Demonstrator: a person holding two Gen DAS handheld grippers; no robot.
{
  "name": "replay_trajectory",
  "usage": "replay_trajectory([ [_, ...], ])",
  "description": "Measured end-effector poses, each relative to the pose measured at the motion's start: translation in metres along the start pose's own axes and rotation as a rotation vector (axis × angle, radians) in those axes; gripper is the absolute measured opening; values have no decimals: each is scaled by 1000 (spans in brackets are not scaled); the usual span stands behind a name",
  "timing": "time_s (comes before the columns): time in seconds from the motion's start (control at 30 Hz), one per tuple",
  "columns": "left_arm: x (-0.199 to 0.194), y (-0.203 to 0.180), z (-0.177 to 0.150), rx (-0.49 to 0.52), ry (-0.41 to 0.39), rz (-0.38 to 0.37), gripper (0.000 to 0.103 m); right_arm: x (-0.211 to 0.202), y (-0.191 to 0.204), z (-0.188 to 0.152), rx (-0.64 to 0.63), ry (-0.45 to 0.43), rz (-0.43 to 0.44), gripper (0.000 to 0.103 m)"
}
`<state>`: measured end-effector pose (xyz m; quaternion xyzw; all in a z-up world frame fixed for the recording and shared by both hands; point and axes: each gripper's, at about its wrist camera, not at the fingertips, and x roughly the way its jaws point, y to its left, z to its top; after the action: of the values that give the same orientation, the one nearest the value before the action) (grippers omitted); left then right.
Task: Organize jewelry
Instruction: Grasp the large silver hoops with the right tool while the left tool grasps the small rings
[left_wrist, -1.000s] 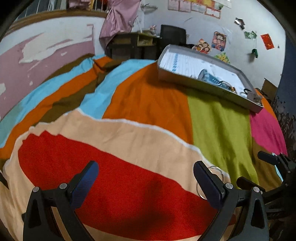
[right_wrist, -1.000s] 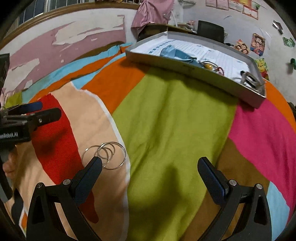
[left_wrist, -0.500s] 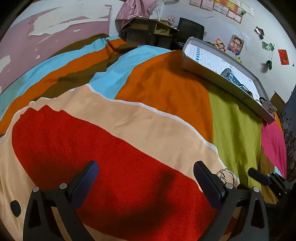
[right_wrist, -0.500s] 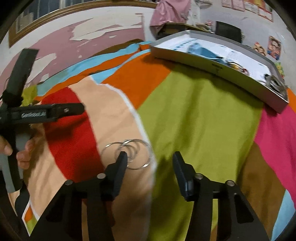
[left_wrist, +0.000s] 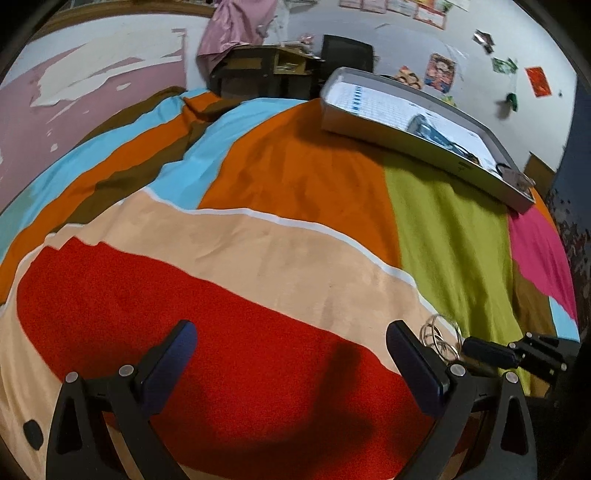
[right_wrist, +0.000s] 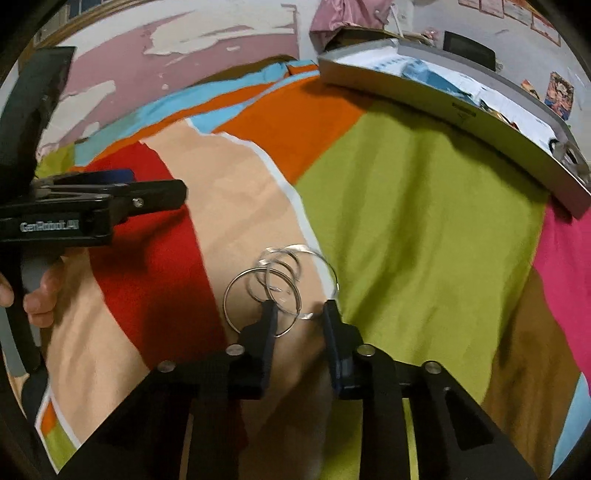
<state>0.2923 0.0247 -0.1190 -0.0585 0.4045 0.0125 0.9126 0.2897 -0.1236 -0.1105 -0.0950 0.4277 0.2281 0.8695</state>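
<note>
Jaws: right gripper (right_wrist: 298, 309) half-closed around silver rings (right_wrist: 280, 284); left gripper (left_wrist: 291, 354) wide open, empty.
Handling: likely light, stiff, slippery; pinch overlapping rims.

Left hand-held gripper (left_wrist: 291, 354) spread wide over striped bedspread (left_wrist: 295, 221); silver rings (left_wrist: 441, 338) beside right finger; grey tray (left_wrist: 388, 125) far.

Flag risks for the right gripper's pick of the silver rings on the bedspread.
1. The thin silver metal rings overlap loosely; the part-closed right gripper straddles only their near edges, so it may catch one ring and drop the rest.
2. They lie flat on the soft multicoloured bedspread; the fingertips could pinch fabric instead.
3. The grey tray lies far across the bed, so a weak grip may slip in transit.
</note>
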Motion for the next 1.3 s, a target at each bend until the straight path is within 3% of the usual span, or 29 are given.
replay_trajectory([
  [0.23,-2,-21,-7,113,-12,-60,103,1,-20,-2,49,12,-59,20],
  [0.5,-4,-43,-15,237,1,-146,103,3,-29,-2,94,46,2,20],
  [0.67,3,-51,-16,282,32,-201,94,10,-24,-4,52,93,-43,20],
  [0.77,5,-55,-18,297,39,-211,91,11,-28,-3,58,107,-115,3],
  [0.87,3,-60,-19,327,23,-243,89,9,-47,-4,126,118,-163,2],
  [1.03,10,-67,-17,361,34,-341,64,5,-64,-5,200,106,-153,2],
  [1.17,17,-70,-17,367,55,-379,58,7,-63,-3,201,109,-146,2],
  [1.3,23,-78,-16,400,66,-398,43,7,-63,0,214,108,-138,2],
])
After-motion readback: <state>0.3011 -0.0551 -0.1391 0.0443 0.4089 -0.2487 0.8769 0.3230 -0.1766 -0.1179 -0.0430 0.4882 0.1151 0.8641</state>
